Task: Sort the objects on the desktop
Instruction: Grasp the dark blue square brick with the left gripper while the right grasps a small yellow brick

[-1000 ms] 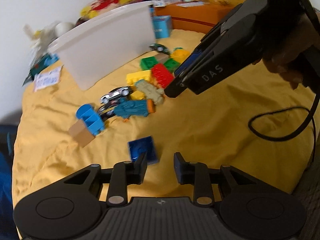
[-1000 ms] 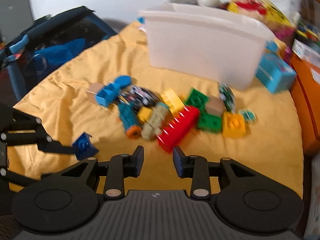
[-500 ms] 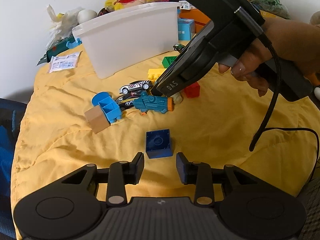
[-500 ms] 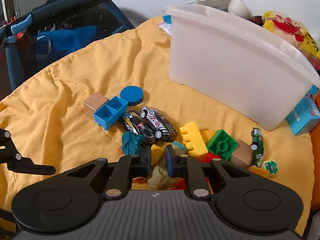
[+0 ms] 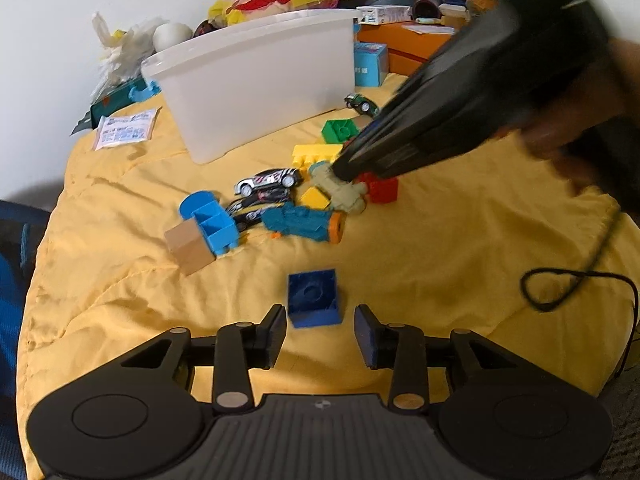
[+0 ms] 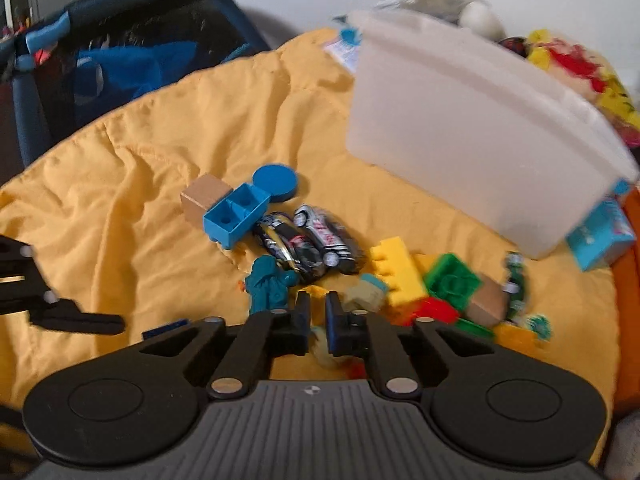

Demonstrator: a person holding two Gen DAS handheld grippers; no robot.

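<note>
Down the left wrist view first: left gripper [image 5: 320, 334] low over the yellow cloth [image 5: 440, 248], jaws opening, nothing clamped. Dark blue block [image 5: 314, 298] flat on the cloth just ahead of the fingertips, free of both pads. Beyond it, a toy heap: teal figure [image 5: 304, 222], toy cars [image 5: 269, 180], tan figure [image 5: 342, 192], red brick [image 5: 382, 188]. Right gripper [image 5: 344, 168] reaching in from the right, blurred, tip down at the tan figure. White bin [image 5: 260, 80] behind the heap.

Over to the right wrist view: right gripper [image 6: 317, 312] pinched nearly together. Something pale under the fingers, but held or not, cannot tell. Teal figure [image 6: 268, 284] just left of the tips, yellow brick [image 6: 394, 272] to the right, white bin [image 6: 472, 136] beyond.
</note>
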